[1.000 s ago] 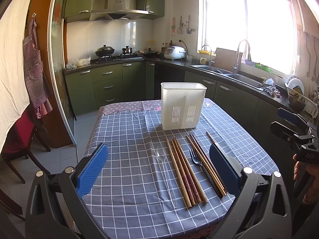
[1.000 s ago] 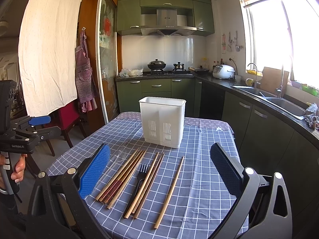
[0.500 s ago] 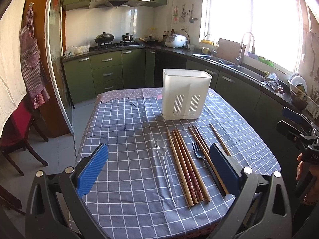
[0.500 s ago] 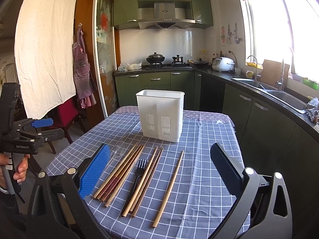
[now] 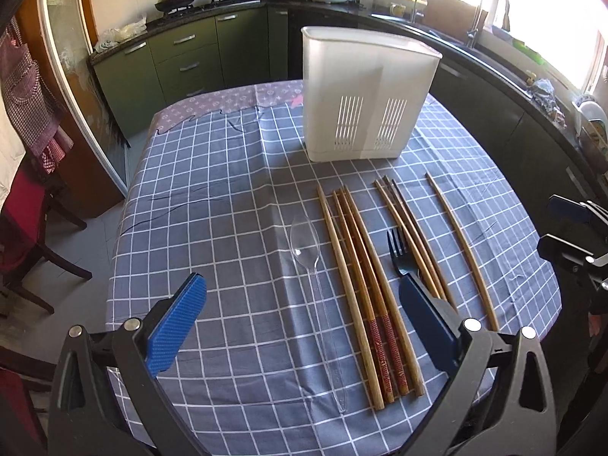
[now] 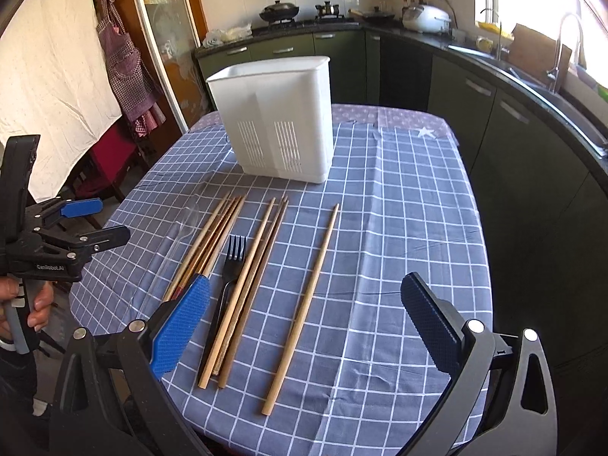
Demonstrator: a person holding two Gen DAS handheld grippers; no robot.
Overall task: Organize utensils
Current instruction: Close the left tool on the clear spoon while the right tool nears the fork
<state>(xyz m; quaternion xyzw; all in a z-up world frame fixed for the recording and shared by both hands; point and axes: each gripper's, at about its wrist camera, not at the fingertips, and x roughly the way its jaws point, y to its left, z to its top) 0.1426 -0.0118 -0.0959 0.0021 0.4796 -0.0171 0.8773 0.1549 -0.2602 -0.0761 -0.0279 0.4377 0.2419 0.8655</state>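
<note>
A white slotted utensil holder (image 5: 364, 98) (image 6: 281, 121) stands upright at the far side of the checked tablecloth. In front of it lie several wooden chopsticks (image 5: 364, 277) (image 6: 243, 285), a clear plastic spoon (image 5: 315, 288) (image 6: 178, 235), a black plastic fork (image 5: 399, 250) (image 6: 231, 262) and one lone chopstick (image 5: 459, 243) (image 6: 304, 304). My left gripper (image 5: 300, 319) is open and empty above the spoon and chopstick handles. My right gripper (image 6: 304, 323) is open and empty above the lone chopstick's near end.
The table (image 5: 212, 190) is oval with edges close on all sides. A red chair (image 5: 22, 220) stands at its left. Green cabinets, a stove and a sink counter (image 6: 532, 87) run behind and to the right.
Both grippers have moved forward and tilted down over the table, so the utensils and holder look nearer. Both stay open. Nothing on the table has moved.
</note>
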